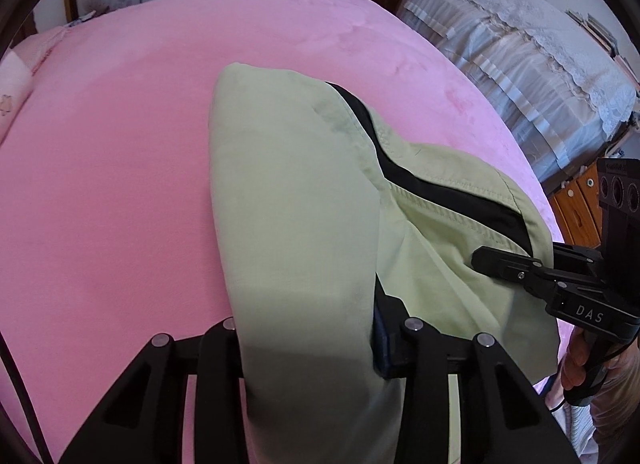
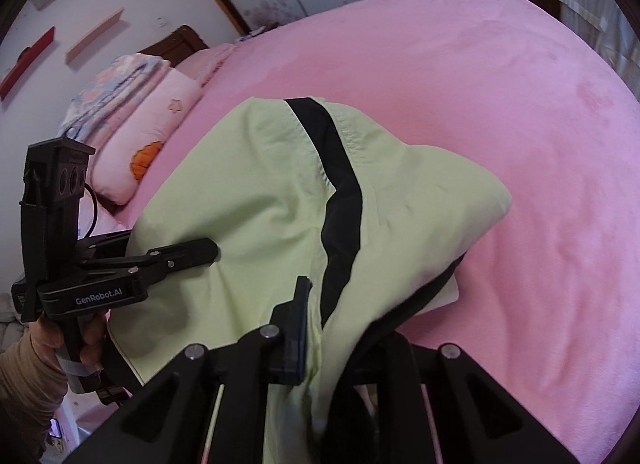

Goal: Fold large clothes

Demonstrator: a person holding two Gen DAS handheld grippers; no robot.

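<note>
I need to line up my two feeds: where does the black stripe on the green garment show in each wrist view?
Left wrist view: the black stripe runs from centre down to the right, ending near the right gripper.
Right wrist view: the stripe runs down the centre, right of the left gripper.
Shared landmark: the pink bedspread under the green garment.

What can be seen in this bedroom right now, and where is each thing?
garment: one, pale green with a black stripe, held up over the bed by both grippers
bedspread: one, pink, covering the bed
pillows: stacked, pink and patterned, at the bed's head
second bed: one, white lace cover, far side
wall shelves: two, red and wooden
left gripper: black, shut on garment
right gripper: black, shut on garment
hand: one, holding the left gripper's handle
</note>
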